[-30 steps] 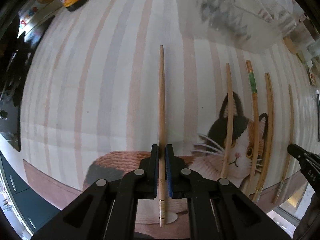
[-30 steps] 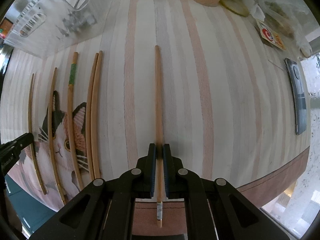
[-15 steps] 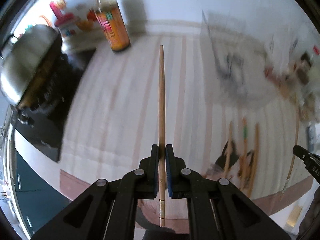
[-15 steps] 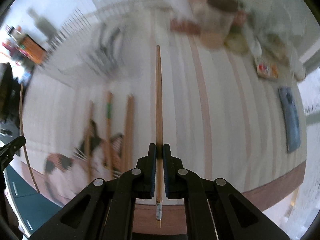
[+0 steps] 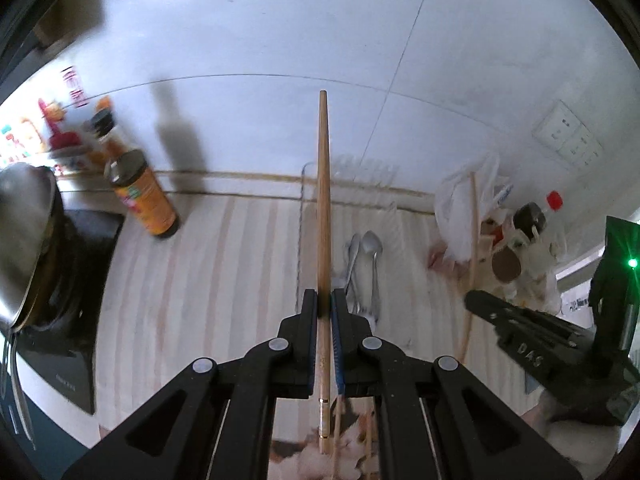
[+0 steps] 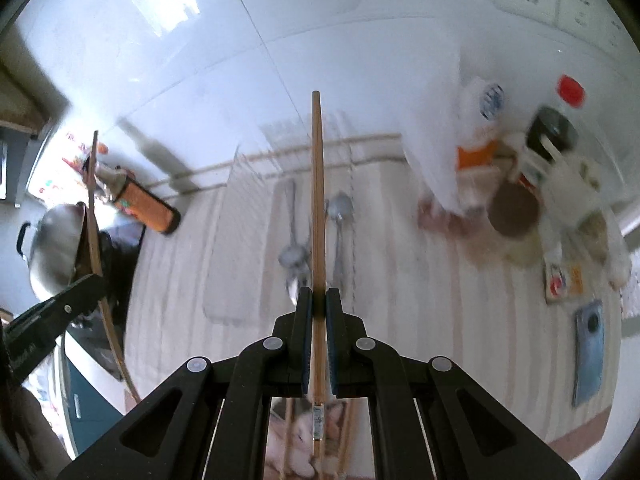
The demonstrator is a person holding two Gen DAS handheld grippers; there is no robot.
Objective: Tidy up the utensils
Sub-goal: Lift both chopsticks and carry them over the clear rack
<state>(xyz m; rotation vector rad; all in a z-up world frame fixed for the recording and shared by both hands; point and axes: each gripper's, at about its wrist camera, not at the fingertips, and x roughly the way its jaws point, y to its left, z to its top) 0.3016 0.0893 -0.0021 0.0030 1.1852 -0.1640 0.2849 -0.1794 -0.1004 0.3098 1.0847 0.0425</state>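
While our left gripper (image 5: 324,312) is pinching one chopstick (image 5: 323,216) and our right gripper (image 6: 315,308) another chopstick (image 6: 317,208), we are holding both raised above the clear tray (image 6: 236,240) of spoons (image 5: 374,264) on the striped mat (image 5: 192,264)

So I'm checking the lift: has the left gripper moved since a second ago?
Yes. The left gripper has risen and tilted up, away from the striped mat, chopstick still clamped.

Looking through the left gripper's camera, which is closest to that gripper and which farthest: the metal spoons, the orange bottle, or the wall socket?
1. Metal spoons, just ahead, slightly right, inside the clear tray.
2. Orange bottle with the dark cap, farther back on the left.
3. White wall socket, farthest, up on the wall at right.
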